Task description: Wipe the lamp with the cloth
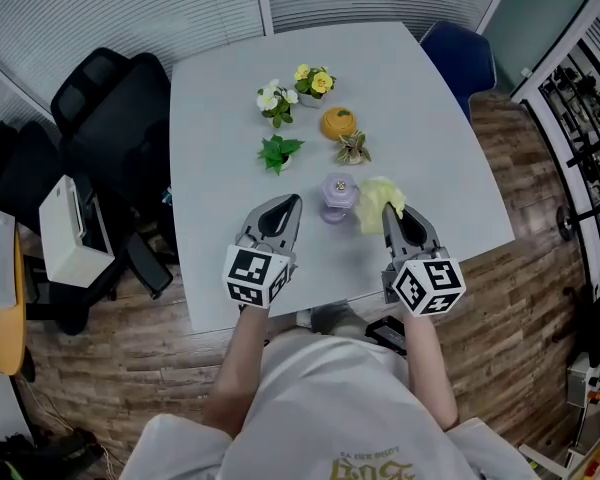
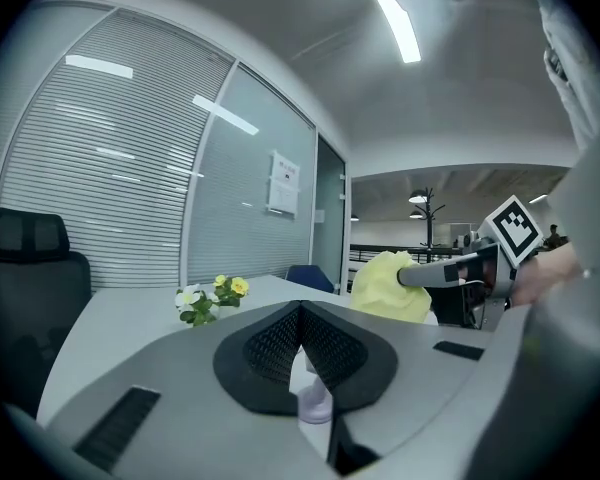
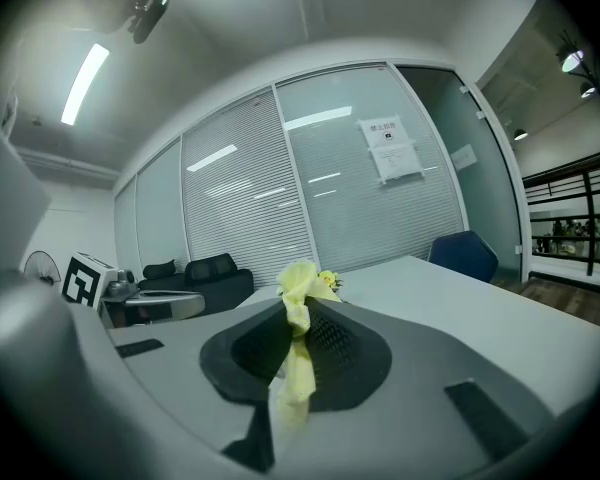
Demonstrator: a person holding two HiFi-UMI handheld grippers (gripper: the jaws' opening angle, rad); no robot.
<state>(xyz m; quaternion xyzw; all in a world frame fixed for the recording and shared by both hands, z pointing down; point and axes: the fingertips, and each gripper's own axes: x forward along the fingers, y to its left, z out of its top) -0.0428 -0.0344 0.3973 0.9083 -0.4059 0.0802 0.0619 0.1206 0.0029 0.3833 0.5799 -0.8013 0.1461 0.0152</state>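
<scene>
On grey table (image 1: 215,118), between left fingers (image 1: 285,211) and right fingers (image 1: 392,220), lamp (image 1: 338,197); just beyond left fingers, green sprig (image 1: 278,152); farther out, white flowers (image 1: 273,100), yellow flowers (image 1: 315,81), orange ball (image 1: 338,122), brown ornament (image 1: 354,148).

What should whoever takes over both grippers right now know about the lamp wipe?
Left gripper: shut, with nothing visibly clamped. Its tip is just left of the lamp.
Right gripper: shut on the yellow cloth, which is bunched at its tip.
Lamp: small, lavender, upright on the white table, between the two gripper tips.
Done: the cloth is gripped and sits right beside the lamp. I cannot tell whether they touch.
Left: the wiping itself. Probably steady the lamp with the left gripper, then rub the cloth over it.
</scene>
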